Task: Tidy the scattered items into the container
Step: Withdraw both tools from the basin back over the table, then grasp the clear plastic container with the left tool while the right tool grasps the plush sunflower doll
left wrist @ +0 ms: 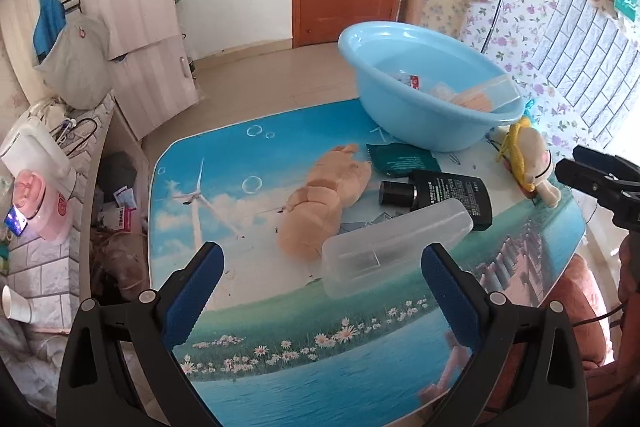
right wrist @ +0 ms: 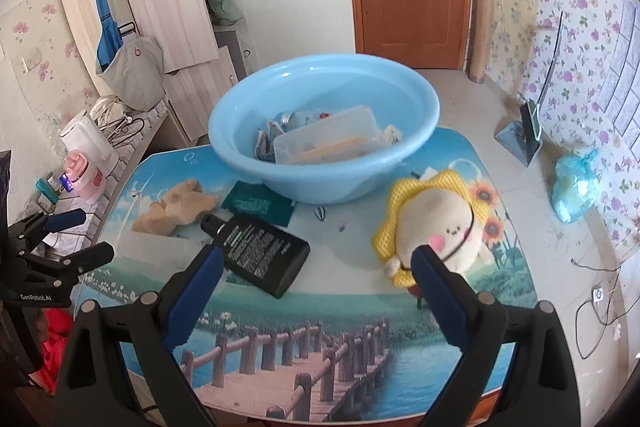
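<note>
The left gripper (left wrist: 322,281) hangs over the near part of the picture-printed table (left wrist: 224,163) with its blue-padded jaws spread wide and nothing between them; a clear plastic box lid (left wrist: 394,241) lies just ahead of its fingertips, slanting up toward the right finger. Directly beyond the lid sits a tan plush toy (left wrist: 320,211), and ahead to the right a black bottle (left wrist: 438,197) lies on its side, its bottom end touching the lid. A dark green sachet (left wrist: 402,159) rests farther ahead, partly tucked under the light blue basin (left wrist: 416,119) — the container, which stands at the far right of the table. The right gripper (right wrist: 318,269) is likewise released, jaws wide apart and empty; its right fingertip overlaps a cream plush with a yellow mesh frill (right wrist: 438,227), while the black bottle (right wrist: 260,251) lies just beside its left fingertip. Straight ahead, the basin (right wrist: 324,187) already holds a clear plastic box (right wrist: 326,141) with wooden sticks inside, plus several small packets.
</note>
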A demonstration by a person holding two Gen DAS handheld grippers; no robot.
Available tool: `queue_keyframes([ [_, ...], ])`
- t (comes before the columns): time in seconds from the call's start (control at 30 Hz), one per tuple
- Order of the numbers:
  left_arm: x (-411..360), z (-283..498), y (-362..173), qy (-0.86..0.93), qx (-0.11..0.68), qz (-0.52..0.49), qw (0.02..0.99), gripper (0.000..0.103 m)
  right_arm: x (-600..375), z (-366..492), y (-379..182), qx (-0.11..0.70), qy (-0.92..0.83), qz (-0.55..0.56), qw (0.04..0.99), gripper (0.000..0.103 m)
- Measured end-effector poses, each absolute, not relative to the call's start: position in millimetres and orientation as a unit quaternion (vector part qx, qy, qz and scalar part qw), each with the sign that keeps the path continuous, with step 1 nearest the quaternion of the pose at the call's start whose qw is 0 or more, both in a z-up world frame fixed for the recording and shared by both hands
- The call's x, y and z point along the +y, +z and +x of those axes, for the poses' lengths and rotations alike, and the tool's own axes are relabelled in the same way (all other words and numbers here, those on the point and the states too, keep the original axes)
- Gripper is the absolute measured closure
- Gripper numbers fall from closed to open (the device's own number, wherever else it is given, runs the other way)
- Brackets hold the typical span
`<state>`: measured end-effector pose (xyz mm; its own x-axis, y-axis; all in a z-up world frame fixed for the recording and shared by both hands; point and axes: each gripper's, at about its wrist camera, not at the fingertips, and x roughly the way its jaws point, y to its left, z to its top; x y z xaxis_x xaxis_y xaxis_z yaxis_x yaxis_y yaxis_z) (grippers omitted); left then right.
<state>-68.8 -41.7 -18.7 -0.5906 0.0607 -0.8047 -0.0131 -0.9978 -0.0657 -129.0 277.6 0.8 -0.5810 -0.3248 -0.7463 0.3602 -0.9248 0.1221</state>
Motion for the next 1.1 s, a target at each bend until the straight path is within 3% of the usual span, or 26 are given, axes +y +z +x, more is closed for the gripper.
queue_keyframes([
  [0.2, -46, -63, -18, 0.896, -0.009, -0.444, -0.013, 0.000, 283, -119, -1, 0.048, -0.902, 0.389, 0.182, 0.002],
  [0.37, -66, -60, -20, 0.889, -0.100, -0.447, 0.001, 0.000, 295, -122, -6, 0.022, -0.900, 0.397, 0.178, 0.000],
  [0.5, -62, -53, -19, 0.897, -0.055, -0.437, -0.016, 0.000, 299, -117, -5, 0.036, -0.918, 0.357, 0.171, 0.000],
  [1.1, -33, -68, -41, 0.882, -0.060, -0.463, 0.061, 0.000, 326, -131, -28, 0.014, -0.898, 0.417, 0.139, 0.000],
])
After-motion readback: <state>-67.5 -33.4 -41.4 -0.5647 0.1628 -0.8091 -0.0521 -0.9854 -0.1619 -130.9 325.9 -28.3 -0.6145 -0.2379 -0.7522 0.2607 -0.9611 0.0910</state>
